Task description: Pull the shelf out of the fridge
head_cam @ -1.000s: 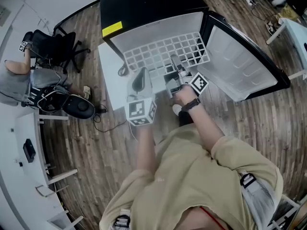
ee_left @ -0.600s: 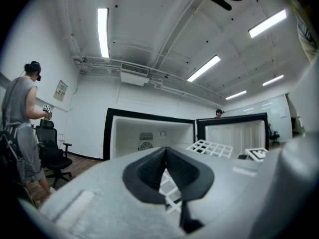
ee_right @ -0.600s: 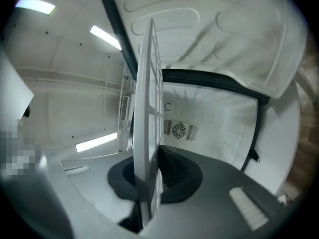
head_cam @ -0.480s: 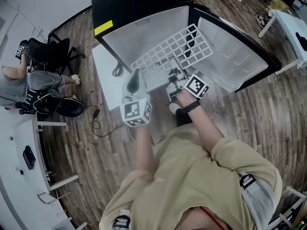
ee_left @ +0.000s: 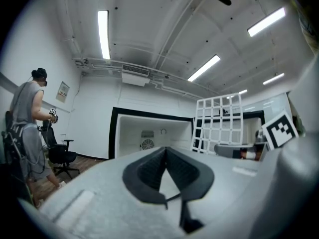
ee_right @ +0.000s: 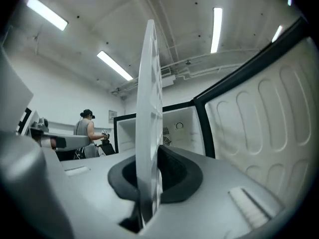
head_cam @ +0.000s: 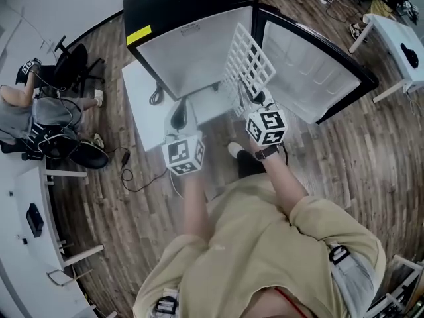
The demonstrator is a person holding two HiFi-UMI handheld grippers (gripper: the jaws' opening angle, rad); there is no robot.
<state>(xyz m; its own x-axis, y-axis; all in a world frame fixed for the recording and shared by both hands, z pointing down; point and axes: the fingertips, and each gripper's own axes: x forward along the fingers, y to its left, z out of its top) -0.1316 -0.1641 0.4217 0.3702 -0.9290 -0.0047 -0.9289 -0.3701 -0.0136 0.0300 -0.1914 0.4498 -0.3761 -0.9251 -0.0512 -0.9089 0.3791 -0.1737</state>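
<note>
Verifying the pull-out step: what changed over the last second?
The shelf has come out of the fridge and rolled from flat onto its edge, still clamped in the right tongs. The left tongs, shut and empty, stay alongside. The door stays open.

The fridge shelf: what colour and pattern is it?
White, an open square grid; the shelf shows best in the left gripper view.

both forearms reach forward from the chest, side by side and near each other. the left gripper (head_cam: pixel 177 118) points level, its jaws pressed together with nothing between them. the right gripper (head_cam: pixel 256 99) points level too, jaws clamped on the edge of the shelf (head_cam: pixel 248 58).
</note>
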